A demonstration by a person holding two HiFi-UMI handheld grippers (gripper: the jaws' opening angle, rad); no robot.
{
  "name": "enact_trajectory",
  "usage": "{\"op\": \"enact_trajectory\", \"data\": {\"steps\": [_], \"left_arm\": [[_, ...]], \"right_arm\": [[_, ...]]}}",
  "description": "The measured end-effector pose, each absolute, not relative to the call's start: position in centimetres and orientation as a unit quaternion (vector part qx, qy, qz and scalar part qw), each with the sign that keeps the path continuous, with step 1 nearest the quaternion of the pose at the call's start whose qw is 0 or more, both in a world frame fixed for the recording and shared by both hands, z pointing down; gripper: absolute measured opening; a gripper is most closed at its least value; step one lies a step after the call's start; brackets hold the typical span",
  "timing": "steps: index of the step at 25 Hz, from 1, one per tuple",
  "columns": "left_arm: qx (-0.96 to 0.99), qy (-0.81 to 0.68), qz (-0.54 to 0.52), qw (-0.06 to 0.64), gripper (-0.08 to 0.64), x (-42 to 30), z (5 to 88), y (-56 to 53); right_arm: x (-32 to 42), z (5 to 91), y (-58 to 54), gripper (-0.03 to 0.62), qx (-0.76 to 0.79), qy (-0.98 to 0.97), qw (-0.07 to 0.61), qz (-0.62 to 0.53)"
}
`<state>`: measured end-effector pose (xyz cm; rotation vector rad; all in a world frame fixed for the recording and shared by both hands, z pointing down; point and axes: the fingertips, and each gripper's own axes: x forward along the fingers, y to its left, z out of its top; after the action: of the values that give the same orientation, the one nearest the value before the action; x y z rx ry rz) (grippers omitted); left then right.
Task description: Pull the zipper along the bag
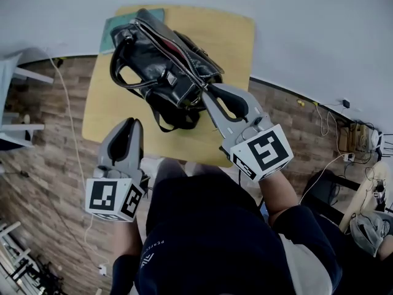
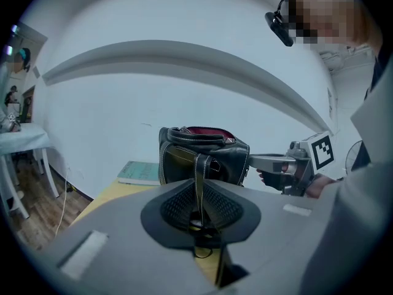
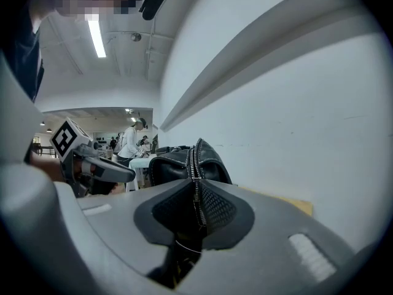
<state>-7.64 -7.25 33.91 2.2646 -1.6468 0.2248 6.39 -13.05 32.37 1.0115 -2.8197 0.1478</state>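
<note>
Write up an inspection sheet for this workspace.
Surface: square pale wooden table.
Job's things: black leather handbag on the table; silver zipper along its top, red lining showing.
Clutter: teal book at the table's far corner, beside the handbag.
Grippers: left hand-held gripper shut on the handbag's black strap; right hand-held gripper shut on the zipper at the handbag's near end.
Cables: white cable across the floor left of the table.
Surroundings: wood-plank floor, white wall.

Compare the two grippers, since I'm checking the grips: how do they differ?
The left gripper is shut on the strap of the bag; the right gripper is shut on its zipper. The left gripper is clear of the bag's body; the right gripper touches its end. Both are closed.
</note>
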Motion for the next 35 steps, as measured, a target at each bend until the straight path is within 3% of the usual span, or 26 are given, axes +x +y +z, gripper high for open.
{"op": "enact_trajectory", "data": {"steps": [23, 27, 31, 35], "left_arm": [[0.832, -0.53, 0.08, 0.147, 0.06, -8.3, 32.2, -9.3], [0.84, -0.516, 0.077, 0.147, 0.066, -8.7, 31.9, -10.3], [0.853, -0.496, 0.07, 0.148, 0.075, -8.5, 31.8, -10.8], [0.86, -0.484, 0.075, 0.147, 0.075, -8.4, 31.8, -10.9]], "right_arm": [[6.8, 30.4, -12.4, 0.038, 0.381, -0.922, 0.041, 0.05], [6.5, 26.7, -12.6, 0.003, 0.384, -0.923, -0.004, 0.028], [5.9, 26.3, -13.7, 0.003, 0.382, -0.922, 0.063, -0.007], [6.9, 28.6, -13.4, 0.003, 0.391, -0.916, 0.079, 0.028]]}}
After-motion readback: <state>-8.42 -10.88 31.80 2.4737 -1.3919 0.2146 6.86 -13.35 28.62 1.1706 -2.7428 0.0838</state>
